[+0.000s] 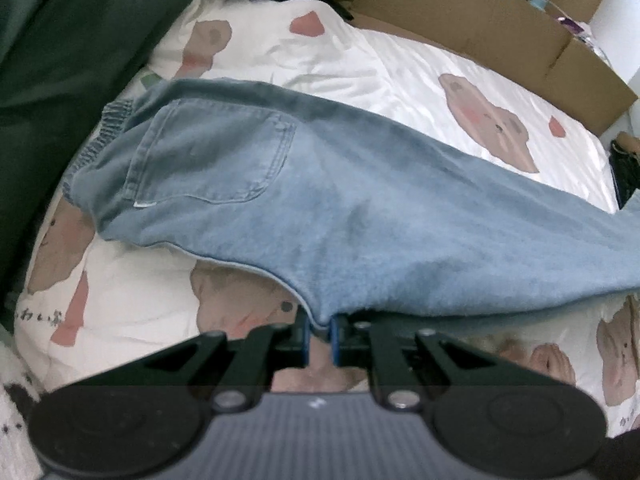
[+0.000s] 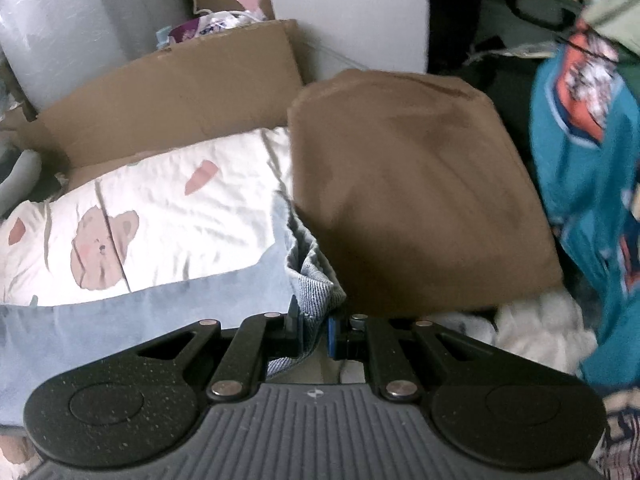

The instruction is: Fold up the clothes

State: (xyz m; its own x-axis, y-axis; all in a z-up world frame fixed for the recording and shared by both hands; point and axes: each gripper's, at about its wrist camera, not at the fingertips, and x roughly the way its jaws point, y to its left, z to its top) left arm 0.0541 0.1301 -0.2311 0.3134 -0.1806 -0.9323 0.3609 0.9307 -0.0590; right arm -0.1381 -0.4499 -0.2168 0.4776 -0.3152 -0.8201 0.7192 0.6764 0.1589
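Observation:
Light blue jeans lie across a white bear-print bedspread, waistband and back pocket at the left, leg running right. My left gripper is shut on the near edge of the jeans around the crotch seam. In the right wrist view, my right gripper is shut on the hem end of the jeans, whose leg stretches off to the left over the bedspread.
A folded brown garment lies just beyond the right gripper. A teal patterned garment hangs at the right. Cardboard boxes line the bed's far side. A dark green cloth lies at the left.

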